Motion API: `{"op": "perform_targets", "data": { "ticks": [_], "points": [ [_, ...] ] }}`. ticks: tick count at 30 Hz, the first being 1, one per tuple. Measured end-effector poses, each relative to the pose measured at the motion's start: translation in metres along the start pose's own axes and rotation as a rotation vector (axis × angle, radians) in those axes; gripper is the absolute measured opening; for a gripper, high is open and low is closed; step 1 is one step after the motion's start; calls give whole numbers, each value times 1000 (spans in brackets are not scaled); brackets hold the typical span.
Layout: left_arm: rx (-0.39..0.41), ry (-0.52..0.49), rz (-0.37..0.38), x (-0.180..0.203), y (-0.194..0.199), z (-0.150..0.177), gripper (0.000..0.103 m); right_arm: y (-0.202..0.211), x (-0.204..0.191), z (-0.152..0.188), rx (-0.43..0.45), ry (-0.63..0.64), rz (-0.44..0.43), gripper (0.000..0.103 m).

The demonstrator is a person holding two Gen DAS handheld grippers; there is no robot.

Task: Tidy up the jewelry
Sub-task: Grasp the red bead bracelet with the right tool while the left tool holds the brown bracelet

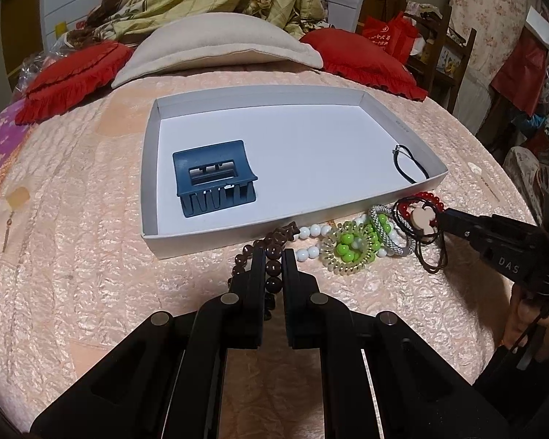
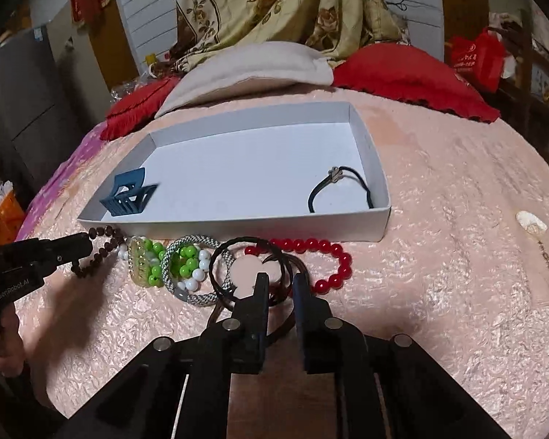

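Left tongs (image 1: 273,256) clamp brown beads (image 1: 273,267) beside white box (image 1: 208,236).

clip (image 1: 216,179) left in box (image 1: 238,236) | cord (image 1: 410,164) right | bracelets (image 1: 351,243) before box

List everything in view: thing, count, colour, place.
box: one, white, open, on the bedspread
hair claw: one, blue, in the box
cord: one, black, in the box
brown beads: one string, before the box
white beads: one string, beside them
green beads: one cluster, under a clear coil tie
red beads: one string, before the box
braided band: one, grey-white
red pillows: two, behind
left gripper: black, shut on brown beads
right gripper: black, over dark hair ties
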State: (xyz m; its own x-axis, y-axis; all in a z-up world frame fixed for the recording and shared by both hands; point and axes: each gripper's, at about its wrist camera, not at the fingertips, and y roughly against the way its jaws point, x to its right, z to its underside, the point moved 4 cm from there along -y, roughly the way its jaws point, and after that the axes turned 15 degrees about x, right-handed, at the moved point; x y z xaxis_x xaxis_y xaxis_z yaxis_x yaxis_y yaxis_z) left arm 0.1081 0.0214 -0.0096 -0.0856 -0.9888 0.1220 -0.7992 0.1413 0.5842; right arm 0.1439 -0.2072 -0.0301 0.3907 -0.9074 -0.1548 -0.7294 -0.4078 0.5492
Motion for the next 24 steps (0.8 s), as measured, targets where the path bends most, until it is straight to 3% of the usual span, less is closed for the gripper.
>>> {"op": "perform_targets", "data": {
  "ticks": [7,8,10,21,23,24],
  "points": [
    [-6,-3,-2,0,-1,1,7,-8,-4,4,-25,-2,-13,12],
    [-6,-3,-3,0,-1,1,7,-7,-4,3,-18,-1,-15,12],
    [-7,-3,-3,1,-1,1,7,0,-7,1,4,17,-25,0],
    [-11,-6,0,4,-3,2,7,25,-4,-17,123,17,-38,0],
    [-12,-8,2,5,-3,2,7,12,-14,-24,126,75,-32,6],
    [-14,-11,2,5,-4,2,7,6,-18,-25,115,105,-33,19]
  ]
}}
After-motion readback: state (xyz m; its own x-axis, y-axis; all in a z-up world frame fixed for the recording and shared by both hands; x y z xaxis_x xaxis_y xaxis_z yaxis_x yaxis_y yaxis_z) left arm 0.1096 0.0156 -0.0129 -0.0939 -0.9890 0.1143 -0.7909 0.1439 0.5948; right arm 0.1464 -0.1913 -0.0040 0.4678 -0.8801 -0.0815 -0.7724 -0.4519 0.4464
